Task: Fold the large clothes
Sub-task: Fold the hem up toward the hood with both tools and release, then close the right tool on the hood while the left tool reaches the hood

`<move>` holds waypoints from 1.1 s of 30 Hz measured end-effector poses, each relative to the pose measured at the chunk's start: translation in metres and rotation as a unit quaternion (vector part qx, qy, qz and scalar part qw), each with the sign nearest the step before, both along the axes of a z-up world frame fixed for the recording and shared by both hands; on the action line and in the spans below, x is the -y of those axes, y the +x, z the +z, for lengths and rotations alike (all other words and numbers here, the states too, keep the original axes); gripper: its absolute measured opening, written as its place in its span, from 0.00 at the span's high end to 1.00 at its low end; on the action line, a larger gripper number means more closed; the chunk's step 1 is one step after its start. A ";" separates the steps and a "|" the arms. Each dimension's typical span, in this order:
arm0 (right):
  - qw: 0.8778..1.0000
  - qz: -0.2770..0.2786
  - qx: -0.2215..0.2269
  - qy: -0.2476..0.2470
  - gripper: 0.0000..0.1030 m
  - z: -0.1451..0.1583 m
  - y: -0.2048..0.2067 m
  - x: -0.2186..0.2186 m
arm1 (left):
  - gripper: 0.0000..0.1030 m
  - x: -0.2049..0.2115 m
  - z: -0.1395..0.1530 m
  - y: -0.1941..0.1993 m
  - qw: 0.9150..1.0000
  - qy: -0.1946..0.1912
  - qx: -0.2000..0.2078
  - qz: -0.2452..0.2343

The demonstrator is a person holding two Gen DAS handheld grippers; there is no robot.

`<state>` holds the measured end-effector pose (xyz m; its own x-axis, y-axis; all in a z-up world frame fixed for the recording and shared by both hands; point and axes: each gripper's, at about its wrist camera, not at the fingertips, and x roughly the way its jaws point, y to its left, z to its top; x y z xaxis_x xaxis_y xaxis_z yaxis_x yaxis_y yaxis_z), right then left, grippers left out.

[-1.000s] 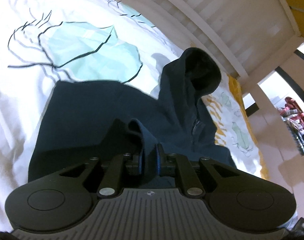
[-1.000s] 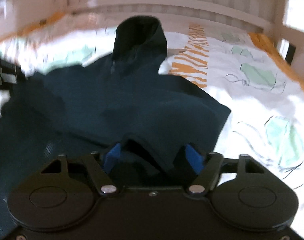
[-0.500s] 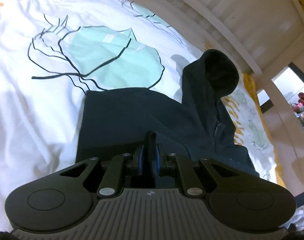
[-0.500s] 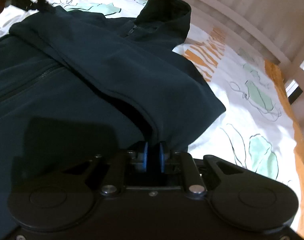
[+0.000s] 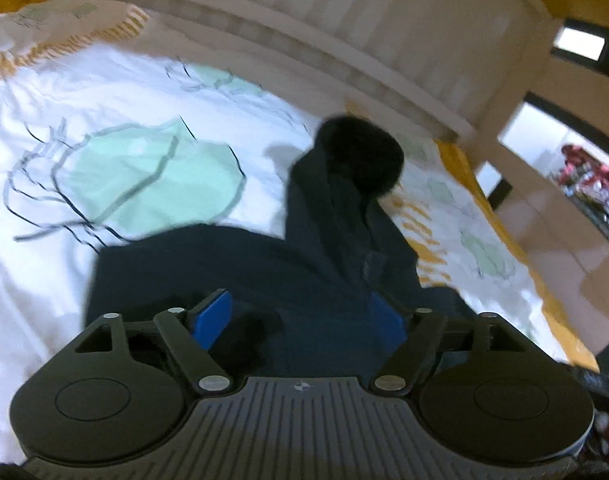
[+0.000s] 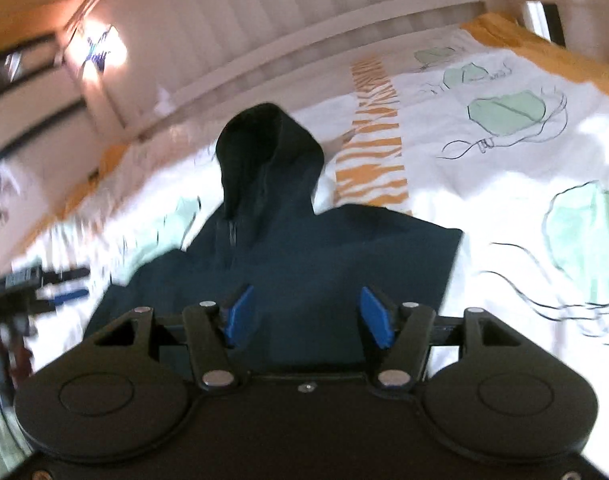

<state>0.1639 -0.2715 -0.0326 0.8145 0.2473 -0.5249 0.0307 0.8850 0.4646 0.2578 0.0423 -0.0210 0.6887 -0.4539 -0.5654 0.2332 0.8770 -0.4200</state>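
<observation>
Left gripper (image 5: 300,316): jaws spread wide, blue pads (image 5: 212,318) well apart, nothing pinched. Dark fabric lies under and between them; contact cannot be told.

Right gripper (image 6: 308,316): jaws likewise spread, blue pads (image 6: 374,318) apart, nothing pinched. Dark fabric fills the gap below.

Hooded jacket (image 5: 232,264), dark navy: lies flat on the bed, body directly ahead of both grippers. In the left wrist view the hood (image 5: 358,156) sits at 1 o'clock from the jaws, opening dark. In the right wrist view the hood (image 6: 270,152) sits at 11 o'clock, a zipper line (image 6: 231,240) running down from it. Right edge of the jacket body ends at 2 o'clock.

Bedsheet (image 5: 44,272): white, with pale green shapes outlined in black (image 5: 152,176) at 10 o'clock in the left view, and an orange striped band (image 6: 374,152) at 1 o'clock in the right view.

White slatted headboard (image 5: 324,12) beyond the hood at 12 o'clock. Both views motion-blurred.
</observation>
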 end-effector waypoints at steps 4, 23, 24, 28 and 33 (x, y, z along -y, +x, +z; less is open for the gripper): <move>0.996 -0.045 -0.075 0.027 0.42 -0.036 0.024 0.016 | 0.26 0.017 -0.018 0.005 0.999 0.017 -0.028 -0.007; 0.975 0.004 -0.084 -0.204 0.41 -0.014 0.002 -0.031 | 0.14 0.017 -0.037 0.010 0.989 0.138 -0.048 -0.026; 0.977 0.008 -0.072 -0.201 0.41 -0.006 0.002 -0.032 | 0.14 0.012 -0.030 0.013 0.992 0.116 -0.050 -0.019; 0.982 0.018 -0.044 -0.180 0.40 0.015 0.028 -0.034 | 0.14 0.004 -0.005 0.038 0.997 0.068 -0.042 0.007; 0.988 0.006 -0.034 -0.153 0.40 0.025 0.088 -0.040 | 0.14 0.023 0.014 0.082 0.995 0.100 -0.010 0.021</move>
<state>0.2524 -0.2312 -0.0073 0.7725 0.0778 -0.6302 0.0413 0.9842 0.1722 0.3400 0.0191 -0.0074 0.6925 -0.3024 -0.6550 0.1885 0.9522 -0.2404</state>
